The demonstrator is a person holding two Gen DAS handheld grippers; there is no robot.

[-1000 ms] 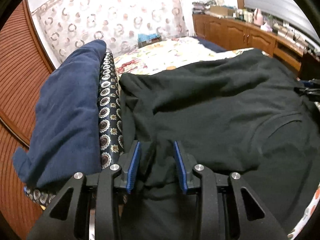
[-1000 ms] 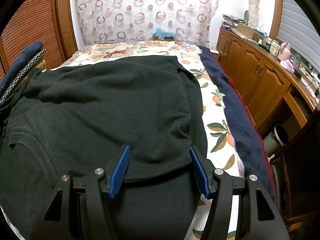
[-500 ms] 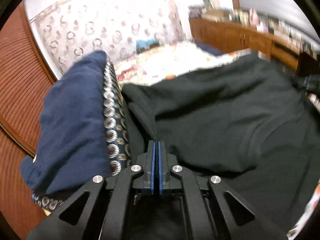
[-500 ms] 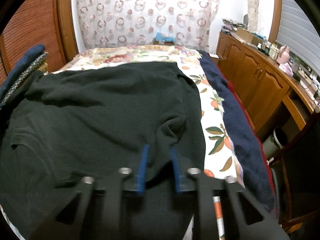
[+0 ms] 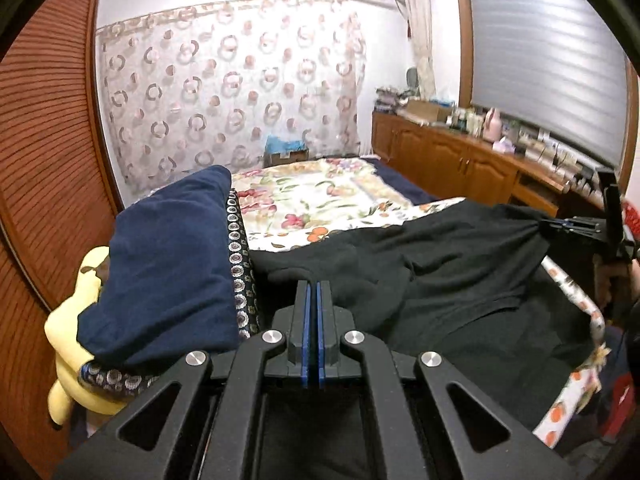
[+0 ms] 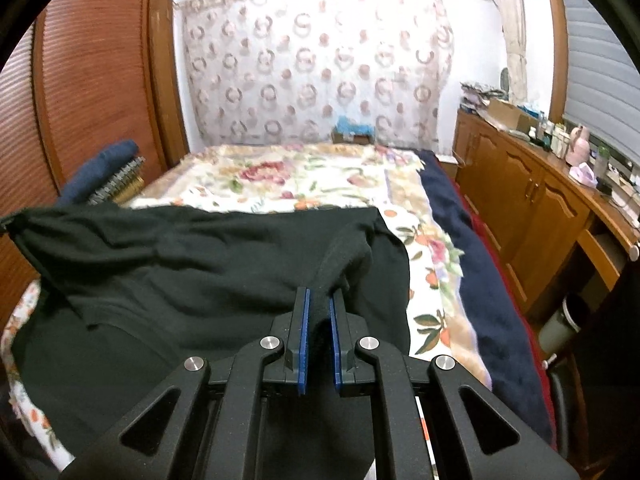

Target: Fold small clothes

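- The black garment [image 6: 192, 264] lies on the floral bedspread [image 6: 304, 184], its near edge lifted.
- Your left gripper [image 5: 312, 292] and right gripper [image 6: 319, 300] each have jaws pinching that fabric.
- A navy pillow [image 5: 168, 264] sits just left.

A ring-patterned curtain [image 6: 316, 68] covers the far wall; wooden cabinets [image 6: 532, 208] line the right, under a shuttered window [image 5: 544, 68].
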